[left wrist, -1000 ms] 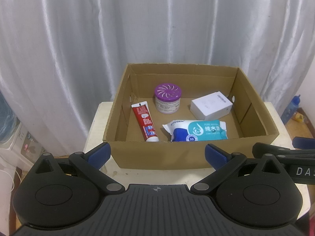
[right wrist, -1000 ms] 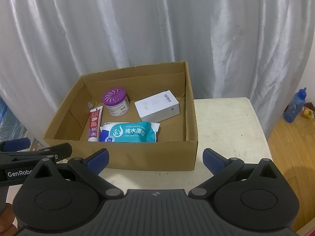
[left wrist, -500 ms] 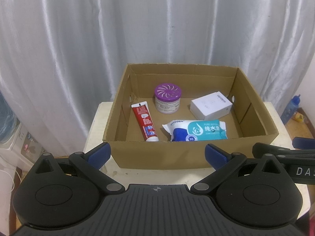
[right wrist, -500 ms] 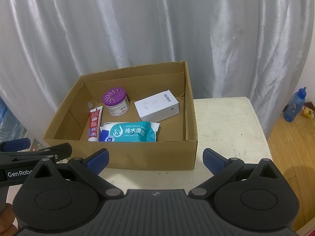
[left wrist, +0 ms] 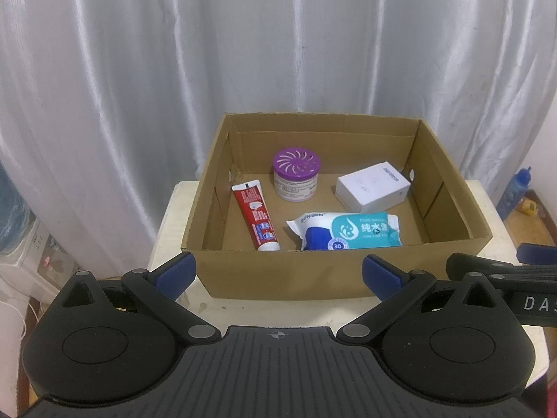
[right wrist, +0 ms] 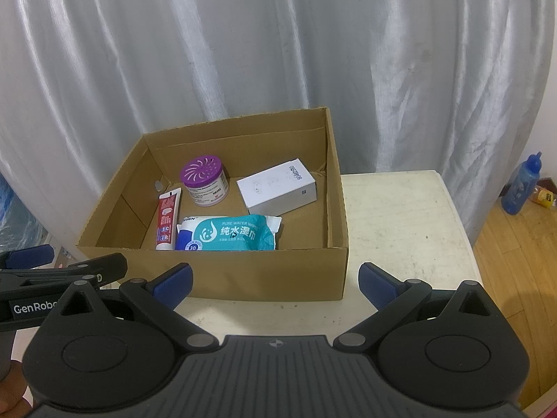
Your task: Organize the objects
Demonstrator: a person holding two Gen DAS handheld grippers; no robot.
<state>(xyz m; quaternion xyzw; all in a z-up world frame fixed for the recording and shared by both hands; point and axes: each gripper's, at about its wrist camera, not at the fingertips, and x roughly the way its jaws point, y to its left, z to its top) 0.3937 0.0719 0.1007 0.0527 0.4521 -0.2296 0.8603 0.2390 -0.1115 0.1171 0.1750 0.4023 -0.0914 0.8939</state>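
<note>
An open cardboard box (left wrist: 278, 275) (right wrist: 264, 275) stands on a cream table (right wrist: 400, 216). Inside lie a red toothpaste tube (left wrist: 256, 219) (right wrist: 166, 221), a purple-lidded jar (left wrist: 296, 174) (right wrist: 204, 180), a white carton (left wrist: 372, 190) (right wrist: 278, 186) and a teal wet-wipes pack (left wrist: 348, 231) (right wrist: 229, 233). My left gripper (left wrist: 278, 273) is open and empty, held in front of the box's near wall. My right gripper (right wrist: 275, 284) is open and empty, also before the near wall. Each gripper shows at the edge of the other's view.
A white curtain (left wrist: 278, 52) hangs close behind the table. A blue bottle (right wrist: 522, 184) stands on the wooden floor at right. White appliances (left wrist: 24, 254) sit low at the left. Bare tabletop lies right of the box.
</note>
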